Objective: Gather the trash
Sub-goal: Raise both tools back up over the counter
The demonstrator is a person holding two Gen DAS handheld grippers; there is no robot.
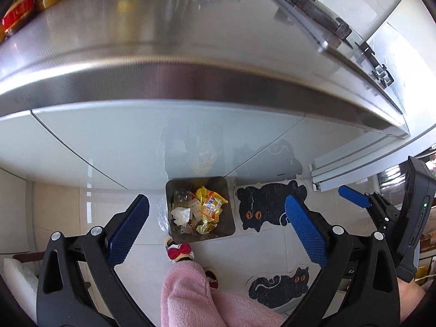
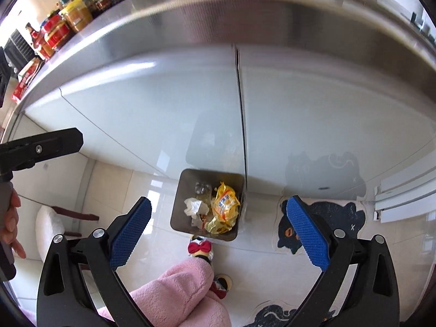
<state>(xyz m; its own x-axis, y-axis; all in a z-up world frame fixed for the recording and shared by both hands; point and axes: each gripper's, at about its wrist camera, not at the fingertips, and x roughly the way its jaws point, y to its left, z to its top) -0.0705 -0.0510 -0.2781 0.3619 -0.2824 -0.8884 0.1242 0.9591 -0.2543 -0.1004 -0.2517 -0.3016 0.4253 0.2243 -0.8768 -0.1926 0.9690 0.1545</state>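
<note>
Both grippers hang above the floor with nothing between their fingers: the left gripper (image 1: 216,229) has its blue pads spread wide, and the right gripper (image 2: 218,230) is likewise spread wide. Each looks down past a brushed stainless-steel countertop (image 1: 169,43) whose front edge runs across the upper part of both views. Pale glossy cabinet doors (image 2: 152,114) stand beneath the countertop, and light glossy tiles (image 2: 259,261) cover the floor. Jars and boxes with red and yellow labels (image 2: 65,24) stand along the far left of the countertop. Two black cat-shaped mats (image 1: 268,207) lie on the tiles to the right. A square metal trash bin (image 1: 227,212) stands open on the floor against the cabinet base, between the spread fingers in both views. It holds a crumpled white tissue (image 1: 181,215), a yellow-and-orange snack wrapper (image 1: 212,205), crumpled clear plastic (image 1: 182,194) and smaller scraps. The wrapper lies at the right side of the bin, its long axis running roughly from the cabinet side toward the person. A pink fleece trouser leg (image 2: 177,294) and a slipper with a red bow (image 2: 200,246) appear just below the bin.
</note>
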